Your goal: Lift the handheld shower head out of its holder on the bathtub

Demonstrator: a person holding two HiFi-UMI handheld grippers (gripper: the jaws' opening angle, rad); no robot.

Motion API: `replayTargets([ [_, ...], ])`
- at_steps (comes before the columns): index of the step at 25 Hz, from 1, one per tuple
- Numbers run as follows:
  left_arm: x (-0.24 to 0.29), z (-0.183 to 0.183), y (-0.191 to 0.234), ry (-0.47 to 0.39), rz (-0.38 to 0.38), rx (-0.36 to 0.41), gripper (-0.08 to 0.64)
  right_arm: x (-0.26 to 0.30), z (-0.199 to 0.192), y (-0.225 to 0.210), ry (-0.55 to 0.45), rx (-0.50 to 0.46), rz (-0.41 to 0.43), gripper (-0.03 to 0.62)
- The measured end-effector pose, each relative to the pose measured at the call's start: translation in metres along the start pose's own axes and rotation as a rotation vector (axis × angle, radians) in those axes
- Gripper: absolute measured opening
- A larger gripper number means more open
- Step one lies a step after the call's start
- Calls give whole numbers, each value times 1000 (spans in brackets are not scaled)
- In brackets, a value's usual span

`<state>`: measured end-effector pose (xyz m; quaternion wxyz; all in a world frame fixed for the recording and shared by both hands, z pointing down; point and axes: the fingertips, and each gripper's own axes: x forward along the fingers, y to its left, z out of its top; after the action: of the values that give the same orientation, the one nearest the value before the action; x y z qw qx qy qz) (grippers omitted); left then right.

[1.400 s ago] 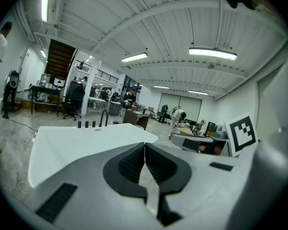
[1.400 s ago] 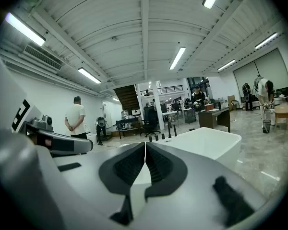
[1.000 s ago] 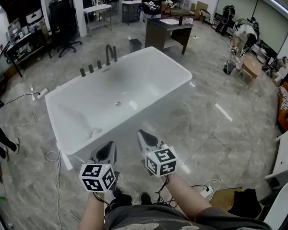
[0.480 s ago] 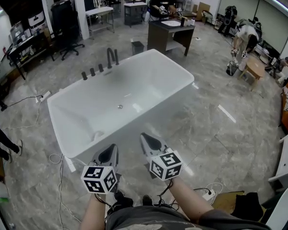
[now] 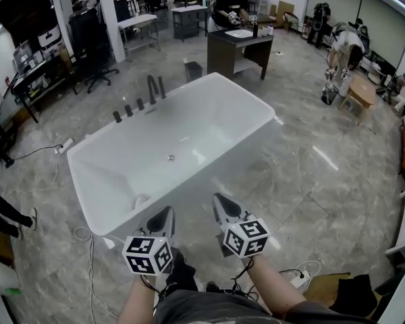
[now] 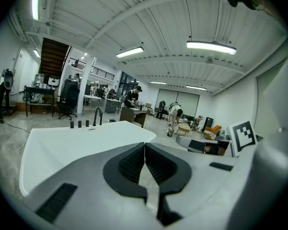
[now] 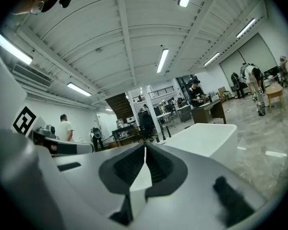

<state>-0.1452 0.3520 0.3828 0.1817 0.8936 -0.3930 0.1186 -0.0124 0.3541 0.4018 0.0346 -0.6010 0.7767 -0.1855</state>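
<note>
The white bathtub (image 5: 108, 150) stands on the marble floor ahead of me. On its far rim are three dark knobs (image 5: 129, 111), a tall dark spout (image 5: 151, 87) and, right beside it, the slim dark handheld shower head (image 5: 162, 85), upright in its holder. My left gripper (image 5: 165, 212) and right gripper (image 5: 221, 198) are side by side at the tub's near wall, a tub's width short of the fittings. Both are shut and hold nothing. In the left gripper view the jaws (image 6: 145, 145) meet, with the fittings (image 6: 97, 117) far off. The right gripper (image 7: 145, 148) looks past the tub's corner (image 7: 211, 135).
A dark desk (image 5: 239, 46) with a person working at it stands beyond the tub. Cables (image 5: 44, 154) trail on the floor at the left, and a power strip (image 5: 298, 279) lies near my feet. Someone's leg (image 5: 3, 208) is at the left edge.
Both grippers have shifted to the right and slightly nearer along the tub's near side, still shut. The tub and its fittings sit a little lower and further right in the head view.
</note>
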Motion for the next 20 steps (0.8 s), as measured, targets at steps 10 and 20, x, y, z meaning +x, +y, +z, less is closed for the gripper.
replayTargets([
  [10,87,15,48,28,-74,-31,15,75,1,-48,42,2,-79,29],
  [20,167,56,151,39,-88,-78,15,205,17,-61,90,-22,-107,29],
])
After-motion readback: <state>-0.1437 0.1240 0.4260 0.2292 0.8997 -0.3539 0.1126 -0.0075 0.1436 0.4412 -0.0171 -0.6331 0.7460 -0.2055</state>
